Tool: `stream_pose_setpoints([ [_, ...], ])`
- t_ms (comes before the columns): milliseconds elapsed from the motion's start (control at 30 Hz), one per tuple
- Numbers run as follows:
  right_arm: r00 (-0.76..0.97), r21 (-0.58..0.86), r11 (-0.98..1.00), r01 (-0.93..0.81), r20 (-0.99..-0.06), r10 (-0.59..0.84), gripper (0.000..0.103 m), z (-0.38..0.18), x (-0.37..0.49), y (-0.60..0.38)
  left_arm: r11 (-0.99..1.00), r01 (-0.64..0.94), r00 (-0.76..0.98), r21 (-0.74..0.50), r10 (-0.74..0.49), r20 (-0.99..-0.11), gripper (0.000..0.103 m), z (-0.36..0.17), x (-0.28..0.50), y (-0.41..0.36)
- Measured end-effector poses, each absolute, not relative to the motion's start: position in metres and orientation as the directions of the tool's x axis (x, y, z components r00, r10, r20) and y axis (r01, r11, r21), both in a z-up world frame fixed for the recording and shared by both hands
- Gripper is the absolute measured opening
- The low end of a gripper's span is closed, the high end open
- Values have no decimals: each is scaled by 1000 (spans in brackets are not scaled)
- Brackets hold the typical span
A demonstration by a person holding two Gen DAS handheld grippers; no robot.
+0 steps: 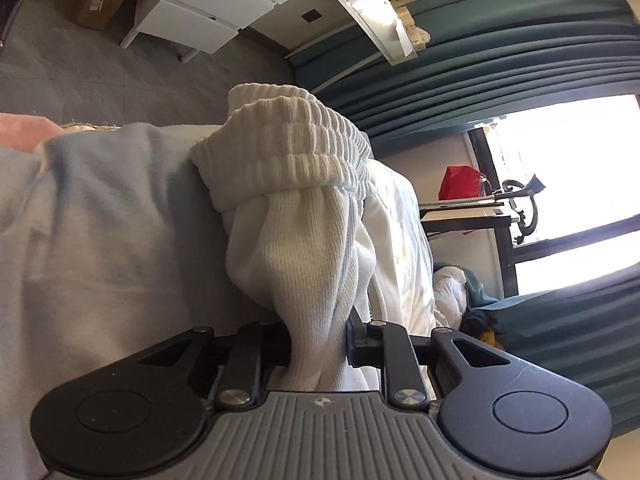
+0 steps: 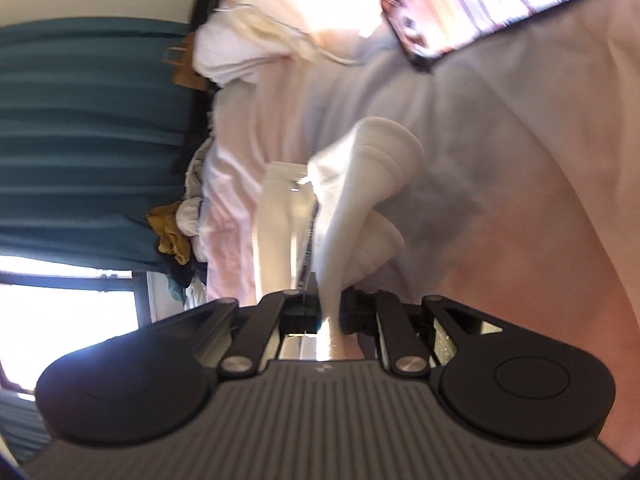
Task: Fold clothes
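A white knitted garment (image 1: 296, 208) with a ribbed cuff (image 1: 292, 148) hangs bunched in front of the left wrist camera. My left gripper (image 1: 318, 344) is shut on its fabric just below the cuff. In the right wrist view the same white garment (image 2: 360, 184), with a zipper (image 2: 306, 240) along its edge, runs into my right gripper (image 2: 330, 312), which is shut on it. The view is blurred. Both grippers hold the garment above a pale blue-grey sheet (image 1: 100, 220) on the bed.
A phone (image 2: 480, 4) with a lit screen lies on the sheet (image 2: 500, 140). A pile of clothes (image 2: 176, 236) sits by teal curtains (image 1: 500, 60) and a window (image 1: 560, 140). White drawers (image 1: 224, 0) and a cardboard box (image 1: 104, 0) stand on the floor.
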State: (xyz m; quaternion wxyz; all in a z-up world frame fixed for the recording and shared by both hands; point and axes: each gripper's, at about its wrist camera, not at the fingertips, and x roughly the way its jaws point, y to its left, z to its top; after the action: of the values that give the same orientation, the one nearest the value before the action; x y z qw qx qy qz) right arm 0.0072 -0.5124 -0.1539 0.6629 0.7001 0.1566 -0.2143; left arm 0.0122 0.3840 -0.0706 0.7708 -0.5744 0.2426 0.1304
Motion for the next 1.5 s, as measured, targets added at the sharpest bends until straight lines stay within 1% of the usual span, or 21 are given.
stream_pose_setpoints([
  [33,854,854,-99,512,-518,-51,12,-160,5,-514,307,-487,844,-817,-75,-531,28,-70,8,384],
  [100,855,847,-157,508,-518,-27,13,-171,1,-516,300,-507,832,-808,-74,-549,48,-69,-4,385],
  [200,863,842,-225,490,-505,-9,17,-183,-2,-517,287,-519,828,-805,-66,-557,58,-63,-18,384],
  [233,863,841,-228,491,-505,-6,21,-184,-2,-517,287,-520,829,-805,-59,-556,61,-60,-25,382],
  [267,863,840,-231,491,-506,-4,28,-185,-2,-518,295,-526,826,-798,-43,-561,68,-56,-34,378],
  [300,862,839,-234,492,-506,-1,32,-187,-1,-518,309,-533,824,-788,-22,-566,71,-51,-44,374],
  [333,862,837,-237,493,-507,2,39,-188,-1,-518,342,-535,824,-773,8,-567,71,-44,-54,368],
  [367,859,837,-218,501,-512,7,43,-187,1,-518,382,-525,831,-761,36,-555,73,-36,-62,359],
  [400,855,837,-197,510,-518,12,45,-186,3,-518,425,-511,838,-747,56,-542,76,-29,-68,350],
  [433,851,837,-175,519,-524,17,47,-185,5,-519,465,-498,843,-732,63,-534,76,-22,-68,341],
  [567,838,829,-137,542,-545,24,47,-188,13,-522,621,-430,867,-656,80,-493,76,4,-57,300],
  [700,857,854,-82,514,-515,14,48,-190,26,-529,779,-334,879,-531,53,-475,77,23,14,236],
  [767,884,882,-52,467,-468,12,48,-188,37,-532,839,-271,875,-472,10,-483,77,21,22,208],
  [867,904,905,-5,426,-426,-16,48,-182,43,-532,900,-170,867,-402,-58,-496,77,16,44,165],
  [933,915,915,19,403,-402,-29,48,-180,45,-533,927,-127,864,-354,-72,-499,77,8,58,136],
  [1100,902,901,51,432,-431,-33,47,-182,46,-537,964,-37,853,-263,-107,-511,77,-15,88,87],
  [1200,904,903,42,427,-426,-45,43,-185,42,-541,973,0,827,-231,-129,-547,76,-33,106,68],
  [1233,903,902,44,430,-428,-48,39,-186,40,-542,975,10,818,-224,-137,-559,76,-37,108,65],
  [1333,893,891,68,449,-444,-72,21,-184,37,-543,977,38,796,-210,-157,-584,76,-51,115,65],
  [1400,884,880,93,465,-458,-94,17,-180,37,-542,973,51,782,-225,-178,-597,76,-58,120,69],
  [1500,875,860,162,484,-469,-121,16,-169,40,-537,976,66,765,-206,-182,-618,76,-65,123,71],
])
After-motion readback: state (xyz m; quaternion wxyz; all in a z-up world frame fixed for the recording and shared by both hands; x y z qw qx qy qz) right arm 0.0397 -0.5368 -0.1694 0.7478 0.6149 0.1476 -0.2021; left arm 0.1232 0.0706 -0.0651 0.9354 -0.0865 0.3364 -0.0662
